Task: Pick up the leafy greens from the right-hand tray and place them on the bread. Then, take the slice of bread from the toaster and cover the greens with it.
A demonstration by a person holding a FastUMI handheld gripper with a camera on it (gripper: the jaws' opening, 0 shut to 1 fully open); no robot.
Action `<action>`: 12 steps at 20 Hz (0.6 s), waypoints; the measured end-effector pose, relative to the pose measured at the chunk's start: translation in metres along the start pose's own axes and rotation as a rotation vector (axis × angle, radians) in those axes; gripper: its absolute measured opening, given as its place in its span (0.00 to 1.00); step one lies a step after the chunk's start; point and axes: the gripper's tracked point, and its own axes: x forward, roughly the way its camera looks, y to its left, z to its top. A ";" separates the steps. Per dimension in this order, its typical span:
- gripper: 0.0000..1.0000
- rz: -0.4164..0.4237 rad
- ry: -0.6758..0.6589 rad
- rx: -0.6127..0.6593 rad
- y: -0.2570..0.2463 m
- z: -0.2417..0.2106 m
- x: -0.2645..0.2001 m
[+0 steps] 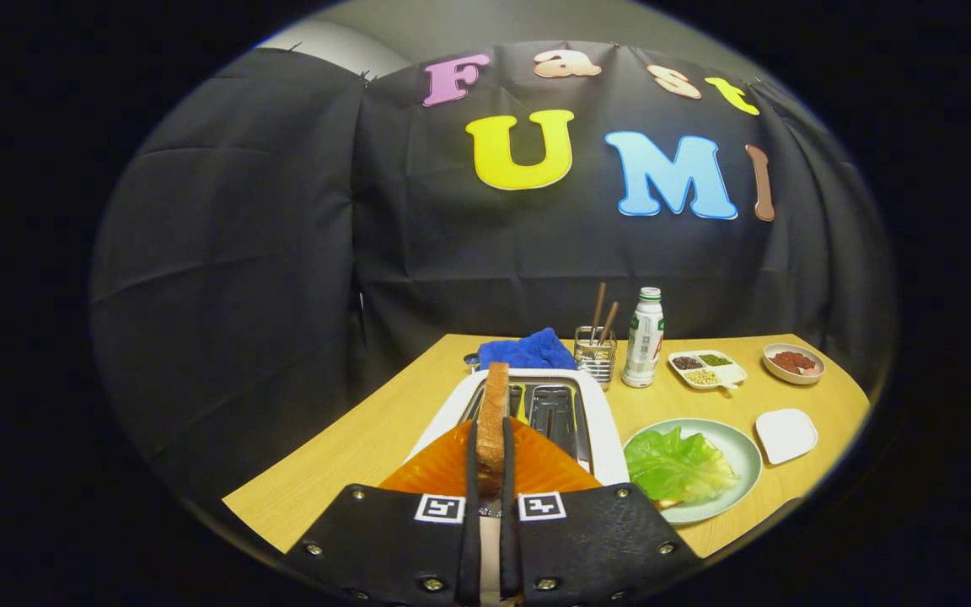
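hand-held gripper [490, 459] nearly closed, both fingers pinching a golden-brown toast slice [496, 413] held upright on edge, w/ the white two-slot toaster [608, 438] beneath. crinkly green lettuce leaf [675, 464] already lies on bread on the pale green round plate [743, 455], to the right on the wooden desk [351, 447]. imo: keep grip firm, carry slice over plate, tip it flat, lower square onto leaf w/o dragging it.

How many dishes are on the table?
4: green plate holding the leafy greens, white square dish beside it, divided dish, bowl behind. Jaws clamp the bread slice.
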 end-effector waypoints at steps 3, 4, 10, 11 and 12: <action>0.09 0.016 0.002 0.017 0.001 0.002 -0.003; 0.09 0.025 -0.002 0.023 0.001 0.007 -0.005; 0.09 0.057 -0.069 0.051 -0.008 0.042 -0.021; 0.09 0.063 -0.075 0.054 -0.010 0.047 -0.024; 0.09 0.072 -0.080 0.059 -0.011 0.053 -0.026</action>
